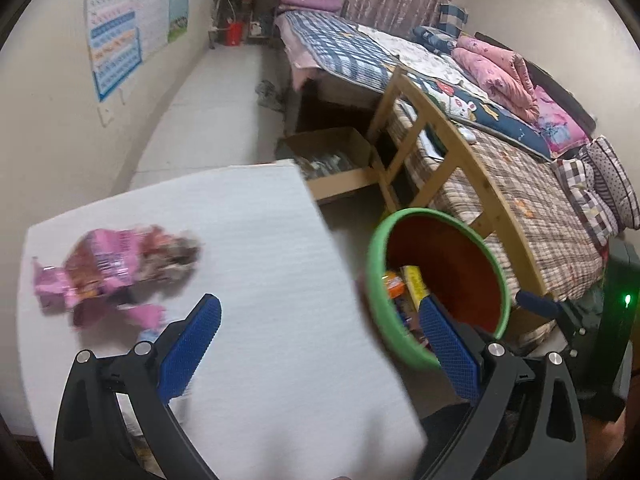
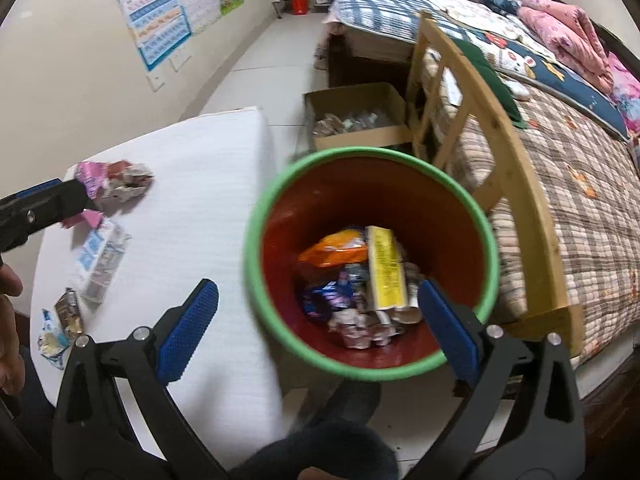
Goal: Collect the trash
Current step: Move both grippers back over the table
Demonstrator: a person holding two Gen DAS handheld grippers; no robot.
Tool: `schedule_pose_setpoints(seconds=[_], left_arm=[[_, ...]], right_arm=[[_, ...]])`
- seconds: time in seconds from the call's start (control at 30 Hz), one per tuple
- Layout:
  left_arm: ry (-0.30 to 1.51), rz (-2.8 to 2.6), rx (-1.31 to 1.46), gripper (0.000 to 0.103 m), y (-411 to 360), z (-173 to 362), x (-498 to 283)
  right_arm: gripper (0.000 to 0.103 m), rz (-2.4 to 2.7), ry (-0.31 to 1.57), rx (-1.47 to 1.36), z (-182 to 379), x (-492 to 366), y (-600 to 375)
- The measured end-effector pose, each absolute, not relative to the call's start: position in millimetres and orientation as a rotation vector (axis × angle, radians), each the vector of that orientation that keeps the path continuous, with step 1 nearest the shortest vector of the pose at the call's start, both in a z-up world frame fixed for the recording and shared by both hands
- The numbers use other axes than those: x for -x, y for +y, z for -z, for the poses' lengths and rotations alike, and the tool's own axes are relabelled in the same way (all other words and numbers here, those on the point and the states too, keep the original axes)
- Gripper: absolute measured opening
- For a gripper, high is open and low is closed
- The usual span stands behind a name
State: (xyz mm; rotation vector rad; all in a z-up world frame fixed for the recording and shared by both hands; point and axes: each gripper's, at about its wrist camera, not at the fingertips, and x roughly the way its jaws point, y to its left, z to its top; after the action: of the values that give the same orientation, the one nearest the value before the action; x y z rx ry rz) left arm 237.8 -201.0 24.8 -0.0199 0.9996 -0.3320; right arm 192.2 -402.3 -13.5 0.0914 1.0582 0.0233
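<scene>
A crumpled pink wrapper lies on the white table; it also shows in the right wrist view. My left gripper is open and empty over the table, right of the wrapper. A red bin with a green rim stands on the floor beside the table and holds several wrappers and a yellow box. My right gripper is open and empty above the bin's near-left rim. A flattened blue-white carton and small wrapper scraps lie on the table.
A wooden bed frame with quilts stands right of the bin. An open cardboard box sits on the floor behind it. Posters hang on the left wall. The left gripper's body reaches in over the table's left side.
</scene>
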Motion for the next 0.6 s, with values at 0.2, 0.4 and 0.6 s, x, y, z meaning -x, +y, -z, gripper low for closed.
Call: schedule_pose_setpoints(seconds=[0.2,0.4,0.6], left_arm=[[1.006,0.235,-0.026,0.095,-143.5,-23.9,-219.1],[1.01,0.189,0.026,0.095,-84.9,-17.3,-197.7],[0.962,0.119,0.094,0.095,-23.2,-15.4,-181.5]], right_arm=[[0.098,-0.082,1.068,-0.076,14.4,-189.6,-355.1],[0.098,-0.119,1.06,-0.087,12.3,-188.1,-317.1],[0.098,-0.155,1.056,-0.035,7.7,-193.1,-274.1]])
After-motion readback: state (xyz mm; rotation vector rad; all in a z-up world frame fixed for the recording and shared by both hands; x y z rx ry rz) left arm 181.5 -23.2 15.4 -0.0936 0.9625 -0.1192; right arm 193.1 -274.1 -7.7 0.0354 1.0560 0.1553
